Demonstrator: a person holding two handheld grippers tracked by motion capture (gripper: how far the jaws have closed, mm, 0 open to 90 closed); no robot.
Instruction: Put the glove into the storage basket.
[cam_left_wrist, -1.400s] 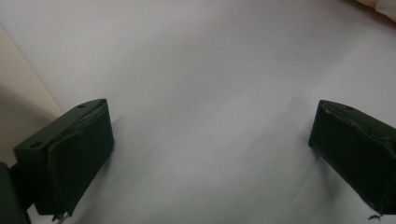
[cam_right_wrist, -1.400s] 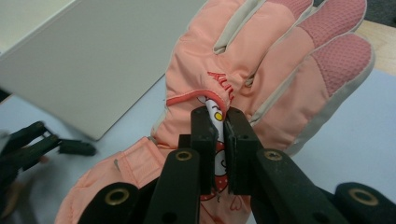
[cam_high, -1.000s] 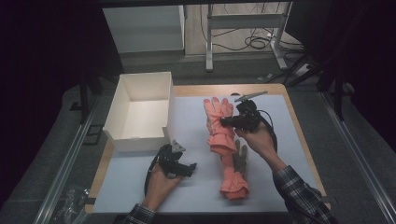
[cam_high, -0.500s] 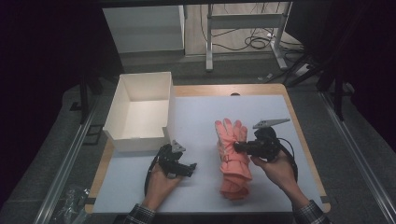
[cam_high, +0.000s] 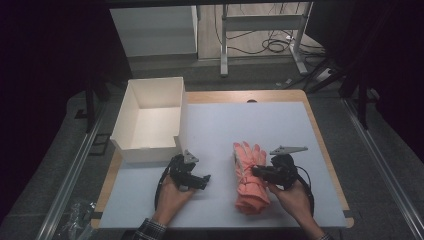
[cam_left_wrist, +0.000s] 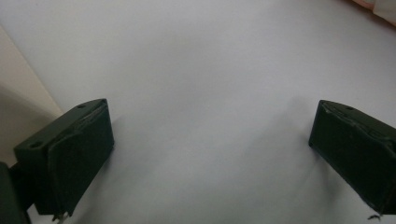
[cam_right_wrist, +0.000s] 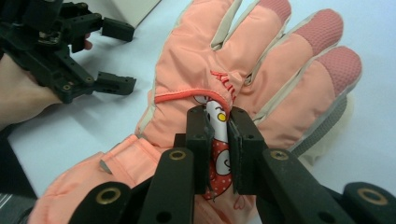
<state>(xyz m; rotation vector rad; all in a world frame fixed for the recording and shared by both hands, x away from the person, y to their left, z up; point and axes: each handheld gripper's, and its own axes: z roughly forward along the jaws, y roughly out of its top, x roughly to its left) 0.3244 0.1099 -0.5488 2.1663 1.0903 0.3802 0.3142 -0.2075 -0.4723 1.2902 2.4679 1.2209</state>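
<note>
A pink winter glove (cam_high: 245, 161) lies on the white table top (cam_high: 250, 120), fingers pointing away from me. My right gripper (cam_high: 259, 171) comes in from the right over its back. In the right gripper view the jaws (cam_right_wrist: 219, 116) pinch a fold of patterned fabric on the glove (cam_right_wrist: 280, 70); they have just been opening slightly, with the fold still between the pads. My left gripper (cam_high: 204, 181) rests on the table to the left of the glove, open, and also appears in the right gripper view (cam_right_wrist: 123, 56). Between its wide jaws (cam_left_wrist: 210, 154) is only bare table.
An open white box (cam_high: 150, 150) stands at the table's back left, just beyond the left hand. A corner of the glove (cam_left_wrist: 373, 5) and the box wall (cam_left_wrist: 18, 107) border the left gripper view. Table legs and cables sit on the floor beyond the table.
My right gripper carried the glove down and toward the table's front edge; the glove now lies flat there. The left gripper stayed put.
</note>
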